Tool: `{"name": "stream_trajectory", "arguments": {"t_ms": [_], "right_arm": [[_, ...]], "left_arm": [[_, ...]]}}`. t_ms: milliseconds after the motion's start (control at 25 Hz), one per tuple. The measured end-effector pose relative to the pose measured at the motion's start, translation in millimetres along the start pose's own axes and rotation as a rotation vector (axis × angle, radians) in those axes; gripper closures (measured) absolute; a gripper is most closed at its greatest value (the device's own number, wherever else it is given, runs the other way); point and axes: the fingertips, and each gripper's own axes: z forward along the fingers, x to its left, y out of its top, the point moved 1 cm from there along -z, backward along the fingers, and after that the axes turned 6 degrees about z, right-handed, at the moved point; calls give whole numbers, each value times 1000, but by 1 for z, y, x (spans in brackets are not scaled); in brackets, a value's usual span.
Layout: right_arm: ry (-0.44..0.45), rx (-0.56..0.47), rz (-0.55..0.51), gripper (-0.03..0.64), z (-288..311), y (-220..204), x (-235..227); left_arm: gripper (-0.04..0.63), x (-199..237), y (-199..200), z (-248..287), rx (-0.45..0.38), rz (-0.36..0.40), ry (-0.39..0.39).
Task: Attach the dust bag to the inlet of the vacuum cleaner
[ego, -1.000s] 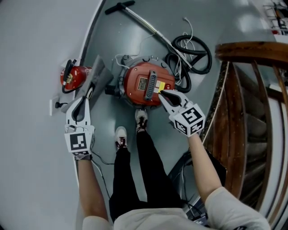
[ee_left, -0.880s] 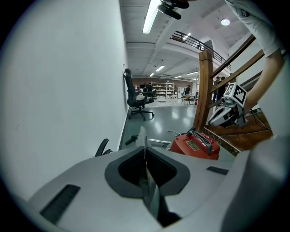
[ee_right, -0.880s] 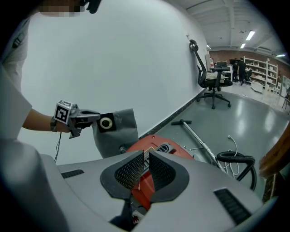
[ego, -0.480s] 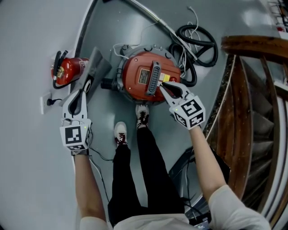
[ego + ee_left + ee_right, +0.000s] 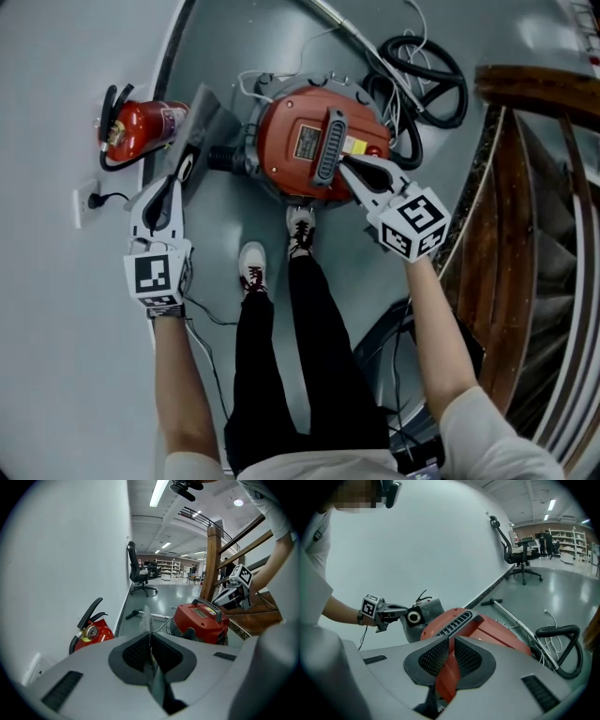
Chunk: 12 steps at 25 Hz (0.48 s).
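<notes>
The red drum vacuum cleaner (image 5: pixel 314 141) stands on the grey floor, its black inlet (image 5: pixel 217 157) sticking out to the left. My left gripper (image 5: pixel 182 171) is shut on the edge of the flat grey dust bag (image 5: pixel 202 127), which hangs just left of the inlet. In the left gripper view the bag (image 5: pixel 145 617) shows as a thin sheet pinched by my left gripper (image 5: pixel 150 641). The bag's collar with its round hole (image 5: pixel 414 616) faces the vacuum (image 5: pixel 487 630). My right gripper (image 5: pixel 345 167) is shut with nothing in it, tips over the vacuum's top beside its handle (image 5: pixel 328 145).
A red fire extinguisher (image 5: pixel 139 127) lies by the wall at the left, near a wall socket (image 5: pixel 89 199). A coiled black hose (image 5: pixel 433 67) and cables lie behind the vacuum. A wooden stair railing (image 5: pixel 525 187) runs on the right. My feet (image 5: pixel 251 277) are in front of the vacuum.
Both grippers have come down toward the vacuum. The left one has carried the dust bag lower, beside the inlet. The right one stays shut over the lid.
</notes>
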Motion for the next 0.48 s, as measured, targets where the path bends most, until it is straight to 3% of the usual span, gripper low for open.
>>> {"name": "stream_trajectory", "arguments": {"t_ms": [480], "right_arm": [[91,-113,172,519,-1,3,-3]], "left_arm": [[577,-11,-29,26,35,-27,-26]]}}
